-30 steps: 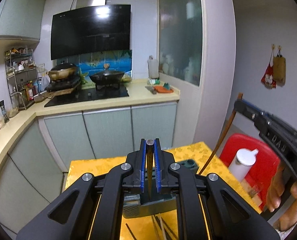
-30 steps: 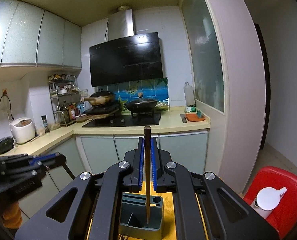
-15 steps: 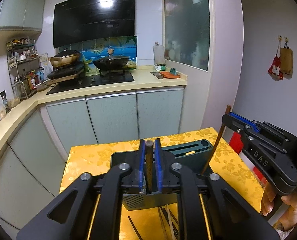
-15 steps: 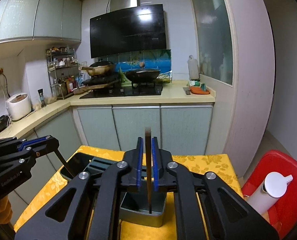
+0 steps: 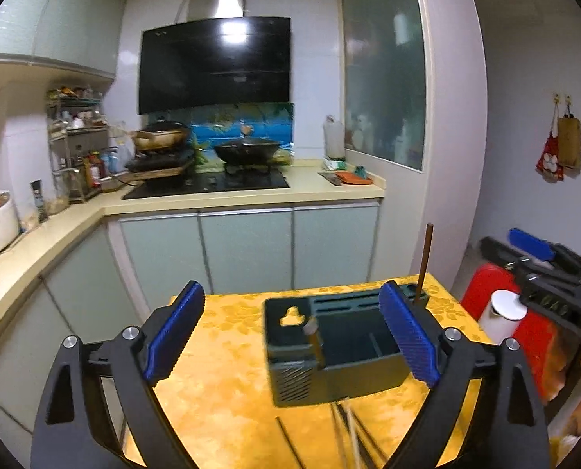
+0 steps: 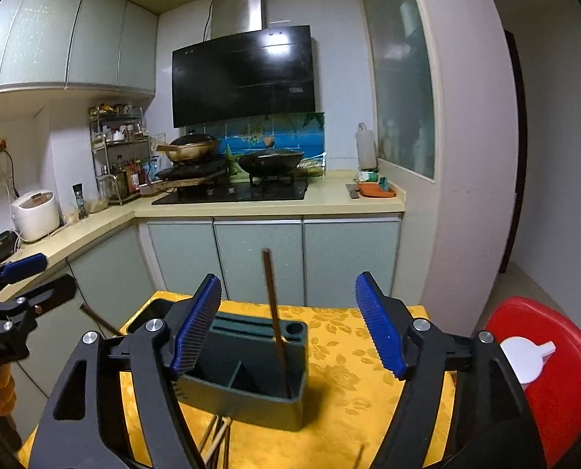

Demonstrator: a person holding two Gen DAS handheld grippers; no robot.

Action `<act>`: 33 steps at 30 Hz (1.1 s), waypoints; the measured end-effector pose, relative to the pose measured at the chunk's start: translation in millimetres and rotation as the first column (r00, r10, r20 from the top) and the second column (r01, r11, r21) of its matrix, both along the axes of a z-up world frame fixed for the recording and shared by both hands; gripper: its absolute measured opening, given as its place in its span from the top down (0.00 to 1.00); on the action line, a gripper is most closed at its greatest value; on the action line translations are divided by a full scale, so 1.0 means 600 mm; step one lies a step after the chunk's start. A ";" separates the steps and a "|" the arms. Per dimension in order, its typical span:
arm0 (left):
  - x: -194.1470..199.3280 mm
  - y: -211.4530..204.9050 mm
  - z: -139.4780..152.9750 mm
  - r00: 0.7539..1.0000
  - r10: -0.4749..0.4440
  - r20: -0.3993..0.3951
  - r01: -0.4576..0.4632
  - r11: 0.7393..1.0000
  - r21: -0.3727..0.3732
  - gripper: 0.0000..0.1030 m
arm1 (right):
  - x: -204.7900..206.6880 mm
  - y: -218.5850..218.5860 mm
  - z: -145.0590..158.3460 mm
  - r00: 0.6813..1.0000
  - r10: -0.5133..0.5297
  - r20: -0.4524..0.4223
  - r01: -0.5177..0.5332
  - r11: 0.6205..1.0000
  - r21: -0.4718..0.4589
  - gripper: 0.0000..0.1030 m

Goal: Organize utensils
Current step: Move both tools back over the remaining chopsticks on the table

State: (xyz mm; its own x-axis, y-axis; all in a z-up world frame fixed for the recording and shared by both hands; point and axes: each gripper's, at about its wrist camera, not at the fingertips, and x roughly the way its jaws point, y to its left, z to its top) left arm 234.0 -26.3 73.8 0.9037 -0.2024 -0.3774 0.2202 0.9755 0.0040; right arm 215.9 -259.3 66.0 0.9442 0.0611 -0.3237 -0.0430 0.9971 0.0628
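Observation:
A dark green utensil holder stands on the yellow tablecloth; it also shows in the right wrist view. One brown chopstick leans in its left part, and another chopstick stands in its right part, seen also in the left wrist view. My left gripper is open and empty in front of the holder. My right gripper is open and empty, its jaws either side of the standing chopstick. Several loose chopsticks lie on the cloth near the holder.
A red chair with a white jug stands right of the table. Kitchen cabinets and a counter with a hob lie beyond the table's far edge. The other gripper shows at the right edge and at the left edge.
Both grippers have opened and let go of their chopsticks, which now rest in the holder. Both grippers have drawn back a little from the holder.

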 end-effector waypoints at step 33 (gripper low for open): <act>-0.244 0.113 -0.257 0.960 0.197 -0.199 -0.188 0.980 0.066 0.13 | -0.291 -0.010 -0.221 0.985 -0.059 -0.161 0.066 0.997 0.040 0.25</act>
